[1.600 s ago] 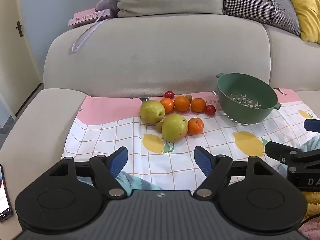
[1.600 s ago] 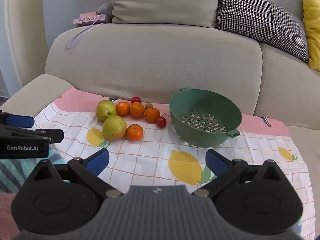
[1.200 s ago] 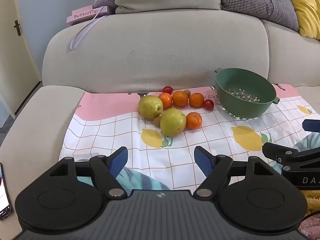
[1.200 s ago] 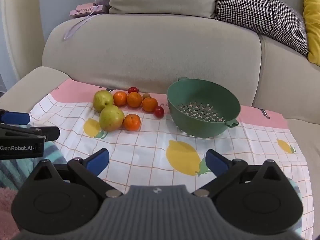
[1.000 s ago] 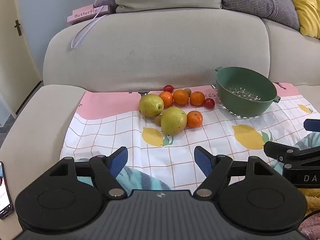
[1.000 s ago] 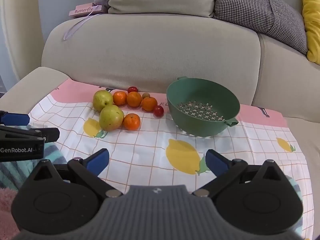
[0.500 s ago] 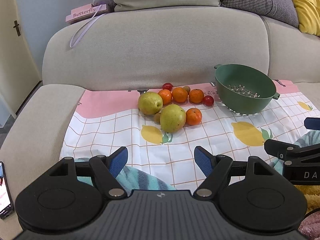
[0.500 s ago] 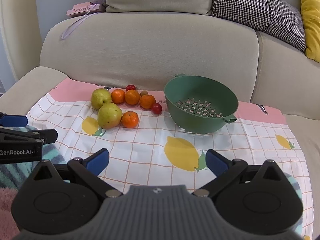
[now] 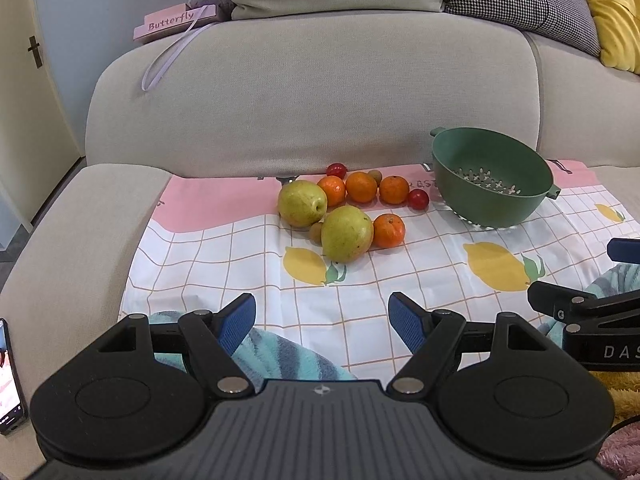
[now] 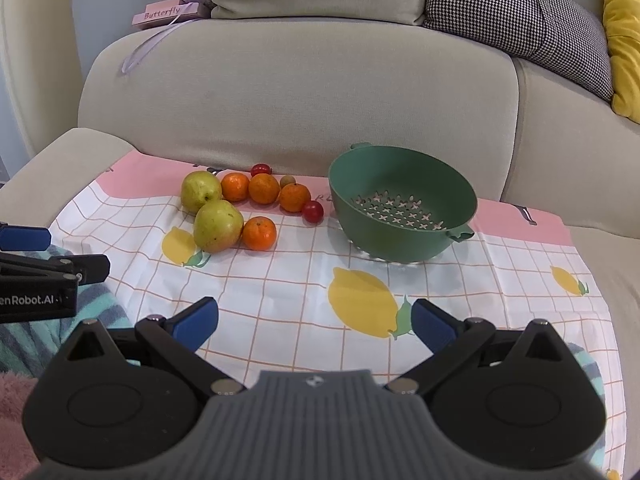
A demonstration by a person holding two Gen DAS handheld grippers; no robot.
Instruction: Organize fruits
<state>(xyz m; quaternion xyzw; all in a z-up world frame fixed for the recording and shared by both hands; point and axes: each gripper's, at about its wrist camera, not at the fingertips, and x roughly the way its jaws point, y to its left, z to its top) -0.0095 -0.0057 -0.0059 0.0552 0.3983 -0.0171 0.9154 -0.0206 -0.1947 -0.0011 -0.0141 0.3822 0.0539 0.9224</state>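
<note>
A heap of fruit lies on a lemon-print cloth (image 9: 352, 300) on the sofa seat: two yellow-green pears (image 9: 346, 233) (image 10: 218, 226), several oranges (image 9: 389, 230) (image 10: 259, 233), two red cherry tomatoes (image 9: 418, 199) (image 10: 312, 211) and small brown fruits. An empty green colander (image 9: 492, 176) (image 10: 402, 202) stands right of the heap. My left gripper (image 9: 322, 322) is open and empty, well short of the fruit. My right gripper (image 10: 314, 324) is open and empty, near the cloth's front, short of the colander.
The beige sofa back (image 9: 312, 92) rises right behind the fruit, with cushions and a pink "Butterfly" box (image 9: 176, 24) on top. A sofa arm (image 9: 80, 232) borders the cloth on the left. A teal striped blanket (image 9: 276, 354) lies at the front. A phone (image 9: 10, 380) rests at far left.
Both grippers have drifted slightly, so the fruit and colander sit a little differently in the views. Both grippers stay open and empty. No fruit has moved.
</note>
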